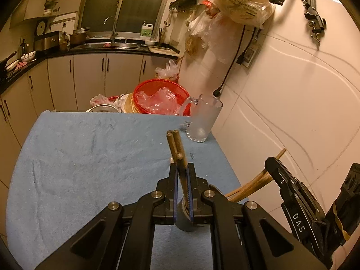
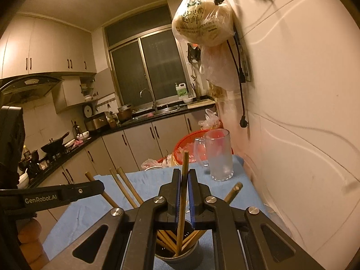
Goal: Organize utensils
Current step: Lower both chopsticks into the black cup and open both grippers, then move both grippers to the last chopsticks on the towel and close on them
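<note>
Tongs [image 2: 184,175] clamp chopstick [image 2: 185,162] | holder [image 2: 180,257] below (mug [image 2: 219,155] near table edge)

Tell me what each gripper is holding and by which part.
Left gripper pinches a pair of chopsticks below their upper ends. Right gripper pinches one chopstick below its top, its lower end in the cup.

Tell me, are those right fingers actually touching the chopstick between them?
Touching. In the right wrist view, the right gripper has its blue-edged fingers closed flat against a single chopstick, whose lower end stands in the holder.
</note>
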A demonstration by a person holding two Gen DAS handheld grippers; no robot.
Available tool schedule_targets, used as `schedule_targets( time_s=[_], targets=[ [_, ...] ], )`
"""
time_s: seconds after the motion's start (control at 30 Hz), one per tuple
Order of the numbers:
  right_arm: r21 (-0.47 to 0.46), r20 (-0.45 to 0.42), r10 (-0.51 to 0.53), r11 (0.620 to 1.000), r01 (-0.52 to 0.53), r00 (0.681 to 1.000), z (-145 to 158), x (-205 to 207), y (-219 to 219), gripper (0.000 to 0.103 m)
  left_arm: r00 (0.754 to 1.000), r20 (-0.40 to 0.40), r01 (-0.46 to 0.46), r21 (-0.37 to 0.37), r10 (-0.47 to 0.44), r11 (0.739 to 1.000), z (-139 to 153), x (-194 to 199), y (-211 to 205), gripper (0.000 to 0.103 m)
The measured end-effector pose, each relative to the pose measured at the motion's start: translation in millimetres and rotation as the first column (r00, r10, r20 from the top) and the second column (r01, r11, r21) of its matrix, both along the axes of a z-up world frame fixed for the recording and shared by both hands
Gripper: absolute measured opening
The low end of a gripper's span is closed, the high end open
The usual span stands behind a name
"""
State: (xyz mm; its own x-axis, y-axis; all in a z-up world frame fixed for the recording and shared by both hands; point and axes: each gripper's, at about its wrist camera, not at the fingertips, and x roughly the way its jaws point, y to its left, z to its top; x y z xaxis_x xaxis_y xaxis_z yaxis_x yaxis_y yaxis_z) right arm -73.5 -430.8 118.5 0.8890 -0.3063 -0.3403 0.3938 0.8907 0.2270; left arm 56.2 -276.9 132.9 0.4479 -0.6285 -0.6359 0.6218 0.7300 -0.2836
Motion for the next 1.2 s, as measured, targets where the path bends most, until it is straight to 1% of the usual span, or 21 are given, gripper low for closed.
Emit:
schedule_targets(
  time_s=[0.17,0.23,0.27,0.3,0.5,0.67,0.77,0.9,1.03,1.2],
  targets=[
    [0.006,0.001,-0.004,1.000,0.004,1.000,1.2,-4.7,1.1,0.008,1.000,-0.019,-0.004,-0.003,0.004,1.000,-1.0,1.8,3.6,0.009],
    [0.008,0.008,-0.007,1.000,0.007,1.000,4.3,-7.7,1.4,0.009,1.000,-0.019,-0.007,-0.007,0.007,1.000,0.5,0.7,6.0,0.015],
    [0.011,0.012,-0.006,1.000,0.006,1.000,5.8,-9.4,1.6,0.010,1.000,-0.018,-0.009,-0.009,0.009,1.000,1.4,0.6,6.8,0.023],
    [0.012,0.015,-0.010,1.000,0.009,1.000,7.2,-11.2,2.2,0.010,1.000,-0.015,-0.013,-0.013,0.013,1.000,2.4,0.3,7.7,0.027],
    [0.021,0.049,-0.019,1.000,0.018,0.999,17.5,-27.9,8.9,0.010,1.000,-0.002,-0.028,-0.023,0.028,0.999,7.8,-3.3,16.9,0.028],
    [0.012,0.078,-0.022,1.000,0.021,0.997,27.5,-44.1,19.4,0.011,0.998,0.027,-0.047,-0.019,0.048,0.999,10.9,-11.7,27.4,0.028],
    [0.020,0.086,-0.019,1.000,0.017,0.996,29.2,-54.0,26.7,0.015,0.998,0.035,-0.056,-0.017,0.057,0.998,11.8,-13.4,36.4,0.028],
    [0.030,0.072,0.001,1.000,-0.003,0.997,22.9,-63.0,42.3,0.025,0.996,0.044,-0.076,-0.012,0.076,0.997,10.8,-17.7,49.5,0.029],
    [0.040,0.044,0.029,0.999,-0.031,0.999,11.7,-66.7,57.4,0.026,0.995,0.042,-0.094,-0.009,0.094,0.996,6.3,-21.0,65.3,0.029],
    [0.064,-0.006,0.073,0.995,-0.073,0.997,-8.3,-60.2,75.3,0.026,0.991,0.032,-0.127,-0.005,0.127,0.992,-1.5,-21.6,89.3,0.029]
  ],
)
